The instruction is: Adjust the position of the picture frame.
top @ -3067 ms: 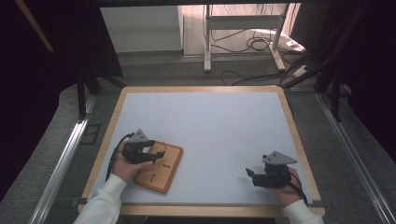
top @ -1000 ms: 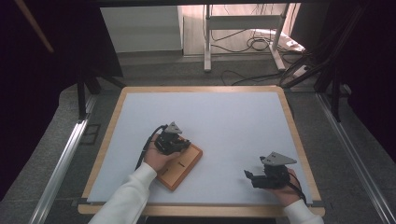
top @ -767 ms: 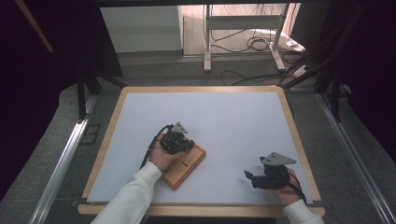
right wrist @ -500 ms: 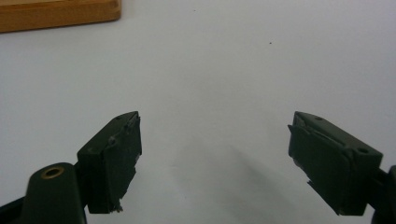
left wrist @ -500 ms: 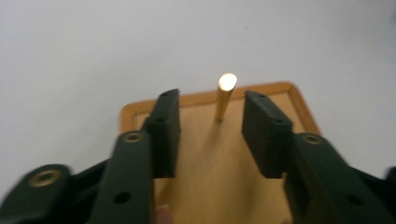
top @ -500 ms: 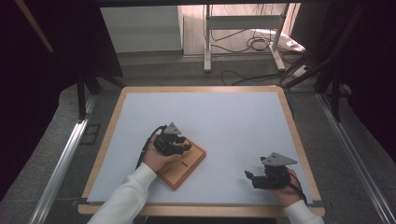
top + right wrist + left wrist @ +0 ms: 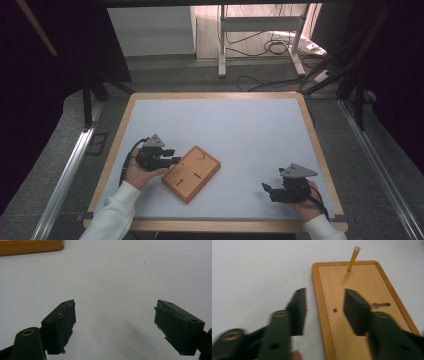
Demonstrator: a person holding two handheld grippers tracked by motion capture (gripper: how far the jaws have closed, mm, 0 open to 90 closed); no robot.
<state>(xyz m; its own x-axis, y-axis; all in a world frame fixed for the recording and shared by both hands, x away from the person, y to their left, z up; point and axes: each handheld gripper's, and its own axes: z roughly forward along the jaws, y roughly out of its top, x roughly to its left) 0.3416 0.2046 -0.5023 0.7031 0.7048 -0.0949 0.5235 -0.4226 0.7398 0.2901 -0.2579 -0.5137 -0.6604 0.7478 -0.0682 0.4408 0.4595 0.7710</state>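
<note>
A wooden board (image 7: 191, 172) lies slantwise on the white table top, left of the middle near the front. In the left gripper view the board (image 7: 362, 287) carries a thin upright wooden peg (image 7: 353, 257) at its far end, a small hole (image 7: 335, 310) and a slot (image 7: 382, 305). My left gripper (image 7: 174, 160) hovers at the board's left edge. Its jaws (image 7: 325, 293) are apart and have just been closing, with nothing gripped between them. My right gripper (image 7: 267, 190) rests near the front right, wide open (image 7: 115, 307) over bare table.
The table has a raised wooden rim (image 7: 215, 95). A corner of the board (image 7: 30, 247) shows at the top left of the right gripper view. Beyond the table stand a metal frame (image 7: 260, 30) and loose cables (image 7: 270, 47) on the floor.
My left gripper has drawn back to the left, from over the board's far corner to its left edge. The right gripper has stayed put.
</note>
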